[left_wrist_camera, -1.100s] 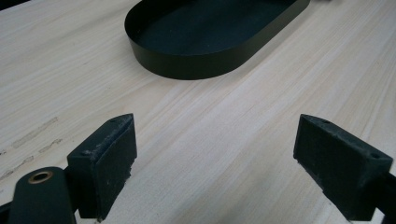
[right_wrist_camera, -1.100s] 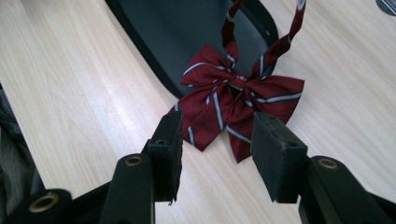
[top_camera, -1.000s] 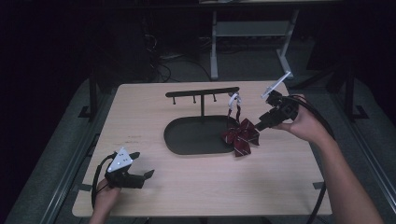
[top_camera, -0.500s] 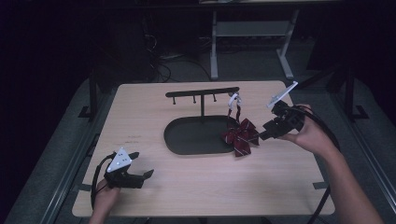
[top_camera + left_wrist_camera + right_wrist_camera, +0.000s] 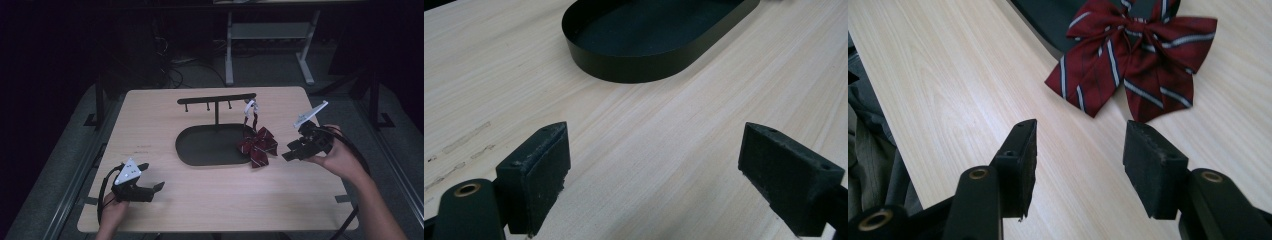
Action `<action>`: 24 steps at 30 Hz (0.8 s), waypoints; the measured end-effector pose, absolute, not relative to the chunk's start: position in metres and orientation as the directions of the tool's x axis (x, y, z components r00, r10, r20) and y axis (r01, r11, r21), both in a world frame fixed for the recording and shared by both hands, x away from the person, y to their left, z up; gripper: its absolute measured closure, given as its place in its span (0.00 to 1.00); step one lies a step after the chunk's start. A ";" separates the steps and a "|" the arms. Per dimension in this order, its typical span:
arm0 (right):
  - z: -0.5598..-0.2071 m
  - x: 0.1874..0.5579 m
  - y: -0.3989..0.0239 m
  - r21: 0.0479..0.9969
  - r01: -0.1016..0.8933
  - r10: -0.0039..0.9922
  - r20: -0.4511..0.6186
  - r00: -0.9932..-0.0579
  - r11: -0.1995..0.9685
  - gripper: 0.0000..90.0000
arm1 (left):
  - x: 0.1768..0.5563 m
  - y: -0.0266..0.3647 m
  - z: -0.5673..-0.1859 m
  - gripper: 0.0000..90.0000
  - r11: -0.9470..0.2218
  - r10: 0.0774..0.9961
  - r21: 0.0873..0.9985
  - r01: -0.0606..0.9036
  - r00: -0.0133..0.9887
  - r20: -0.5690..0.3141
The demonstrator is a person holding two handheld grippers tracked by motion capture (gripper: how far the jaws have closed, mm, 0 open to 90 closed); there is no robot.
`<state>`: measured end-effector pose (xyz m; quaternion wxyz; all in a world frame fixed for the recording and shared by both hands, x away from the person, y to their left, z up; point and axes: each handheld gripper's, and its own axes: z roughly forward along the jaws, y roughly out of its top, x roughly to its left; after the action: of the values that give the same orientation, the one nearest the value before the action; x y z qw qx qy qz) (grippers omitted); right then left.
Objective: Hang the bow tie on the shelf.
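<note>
- The tray (image 5: 200,150) lies at the centre of the counter (image 5: 150,107).
- The hook stand (image 5: 216,100) rises from the tray's 12 o'clock edge, its bar running from 9 to 3 o'clock.
- The bow tie (image 5: 258,146) hangs from the bar's 3 o'clock end and lies over the tray's 3 o'clock rim, partly on the counter.
- The right tool (image 5: 289,151) is just beside the bow tie, at its 3 o'clock.
- The left tool (image 5: 151,178) rests at the tray's 7 o'clock, well apart from it.

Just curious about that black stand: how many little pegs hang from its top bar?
3 pegs show under the black metal stand's bar, left, middle, right; the red striped bow's strap may hide another.
</note>
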<state>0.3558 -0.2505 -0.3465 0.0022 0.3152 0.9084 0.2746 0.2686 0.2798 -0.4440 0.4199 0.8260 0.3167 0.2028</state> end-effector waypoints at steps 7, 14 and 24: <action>-0.352 0.346 -0.263 0.508 0.585 0.589 0.176 -0.789 0.632 0.52 | 0.268 0.280 -0.444 0.14 -0.447 0.694 0.823 0.349 0.716 0.074; -0.364 0.338 -0.273 0.493 0.596 0.598 0.176 -0.782 0.634 0.52 | 0.268 0.280 -0.444 0.14 -0.448 0.697 0.821 0.353 0.713 0.074; -0.376 0.328 -0.282 0.491 0.612 0.613 0.184 -0.769 0.620 0.52 | 0.268 0.279 -0.444 0.14 -0.454 0.695 0.818 0.352 0.714 0.079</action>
<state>0.3283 -0.2817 -0.3762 0.0005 0.3401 0.9001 0.2724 0.2678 0.2789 -0.4443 0.4155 0.8273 0.3165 0.2066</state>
